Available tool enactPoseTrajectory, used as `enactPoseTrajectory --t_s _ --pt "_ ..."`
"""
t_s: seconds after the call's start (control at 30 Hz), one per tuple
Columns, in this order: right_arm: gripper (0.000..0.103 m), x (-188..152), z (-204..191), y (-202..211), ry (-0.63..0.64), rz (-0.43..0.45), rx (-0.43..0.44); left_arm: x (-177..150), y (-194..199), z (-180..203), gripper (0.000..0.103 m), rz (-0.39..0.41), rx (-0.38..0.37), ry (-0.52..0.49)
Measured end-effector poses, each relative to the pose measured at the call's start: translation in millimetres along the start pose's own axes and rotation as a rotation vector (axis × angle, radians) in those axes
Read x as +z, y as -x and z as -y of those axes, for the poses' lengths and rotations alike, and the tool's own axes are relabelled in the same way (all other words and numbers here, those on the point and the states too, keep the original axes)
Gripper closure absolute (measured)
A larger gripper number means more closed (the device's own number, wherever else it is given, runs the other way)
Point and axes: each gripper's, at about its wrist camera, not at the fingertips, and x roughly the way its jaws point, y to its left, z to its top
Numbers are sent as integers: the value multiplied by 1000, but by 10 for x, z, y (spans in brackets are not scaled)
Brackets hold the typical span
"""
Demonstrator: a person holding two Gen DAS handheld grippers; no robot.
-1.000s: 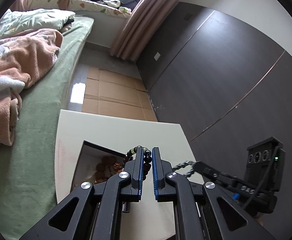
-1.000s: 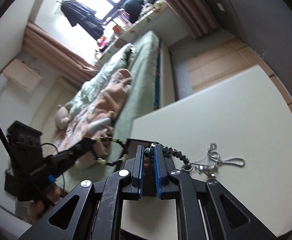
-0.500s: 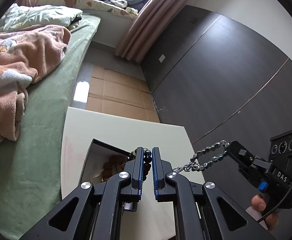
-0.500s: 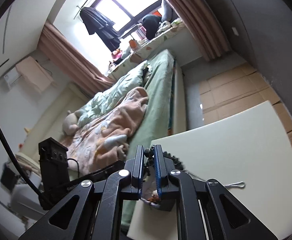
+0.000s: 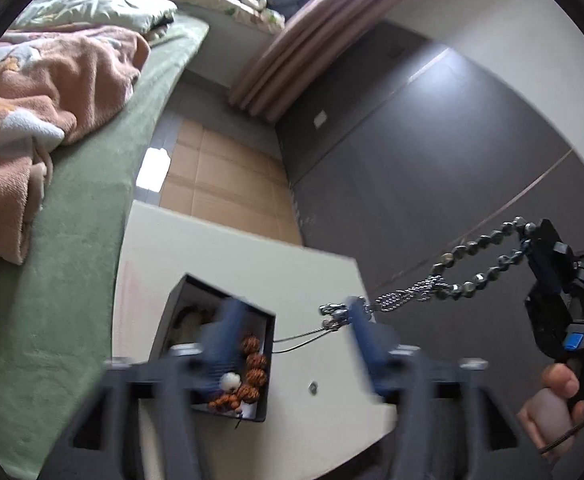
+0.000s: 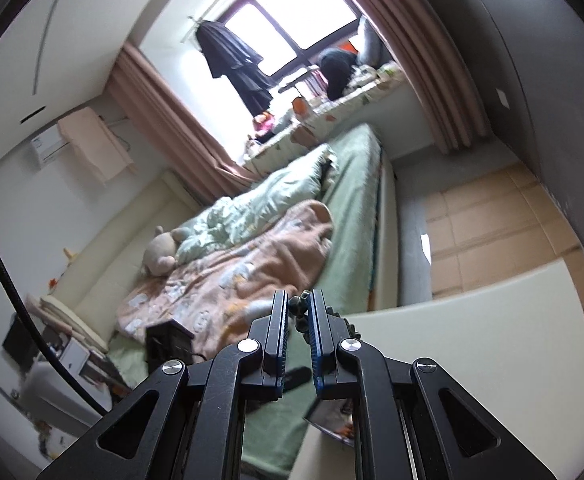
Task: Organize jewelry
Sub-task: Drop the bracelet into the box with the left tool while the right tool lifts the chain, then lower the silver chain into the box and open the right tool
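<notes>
Nearest in the left wrist view, the left gripper (image 5: 288, 344) shows its blue-padded jaws spread wide and blurred, holding nothing, poised over the small black square cardboard box (image 5: 216, 354) on the pale cream matte worktop (image 5: 323, 420). Inside the box lie round, ridged orange-brown beads (image 5: 252, 368) with one white bead among them — a bracelet already stowed, by the look of it. Just past the box a thin silvery wire loop (image 5: 303, 338) trails on the worktop, joined to a fine metal chain and clasp. From there the dark faceted bead strand with its silver chain tail (image 5: 463, 276) rises off to the right, where the right gripper (image 5: 535, 240) hangs it in the air; in its own view the right gripper's jaws are pressed almost together, pinching a few dark glossy beads. The step in hand seems to be carrying this strand to the box. The next move likely calls for lowering it slowly so the limp, swinging chain coils inside rather than draping over the thin rim. Beyond lie the green plush bed (image 5: 72, 240) with its fuzzy peach blanket (image 5: 32, 92), tan floor tiles, and a dark panelled wall.
</notes>
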Motion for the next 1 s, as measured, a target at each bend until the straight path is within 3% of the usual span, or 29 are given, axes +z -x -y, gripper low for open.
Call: enactPoseTrajectory --t_s 0.17,0.57,0.73,1.0 --pt "91 179 -345 103 69 27 15 60 210 -73 31 87 -13 46" --pt "93 350 -890 139 174 53 65 116 346 -205 31 136 -5 103" --pt "93 236 -822 -23 178 28 77 125 419 -291 31 165 10 132" --pt "93 -222 -230 -515 65 -113 44 140 390 -333 31 151 35 131"
